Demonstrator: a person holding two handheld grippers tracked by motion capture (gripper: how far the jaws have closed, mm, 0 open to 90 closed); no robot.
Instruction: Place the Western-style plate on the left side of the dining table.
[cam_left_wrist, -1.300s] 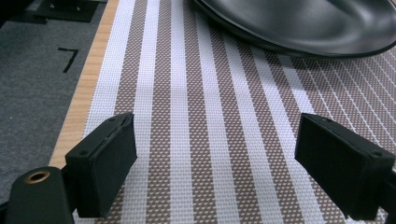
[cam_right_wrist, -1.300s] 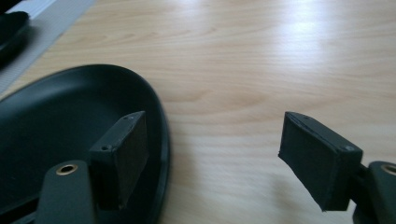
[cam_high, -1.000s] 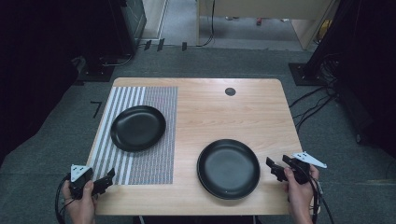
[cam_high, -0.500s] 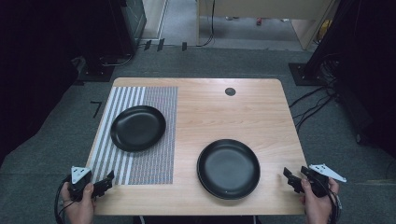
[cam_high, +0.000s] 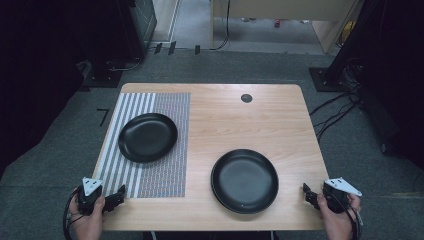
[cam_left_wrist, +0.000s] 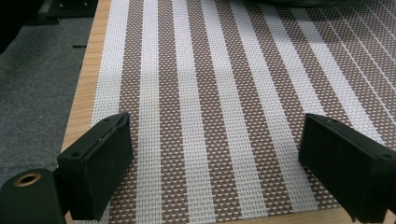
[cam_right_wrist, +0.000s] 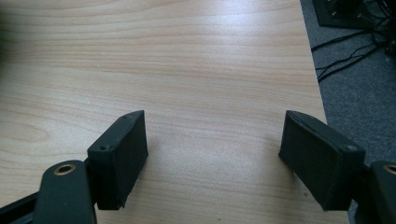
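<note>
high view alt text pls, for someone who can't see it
Two black plates sit on a wooden table: one plate on a striped placemat at left, the other plate on bare wood nearer the person. At the near edge, the left gripper and the right gripper are each held in a hand, holding nothing.

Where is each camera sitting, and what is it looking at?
High view: above the near edge, looking down on the wooden table, two round black plates, both hands with grippers.
Left gripper view: rides the left gripper, open jaws over the brown-and-white striped woven mat.
Right gripper view: rides the right gripper, open jaws over bare wood.
Shared: high and left views both show the mat.
</note>
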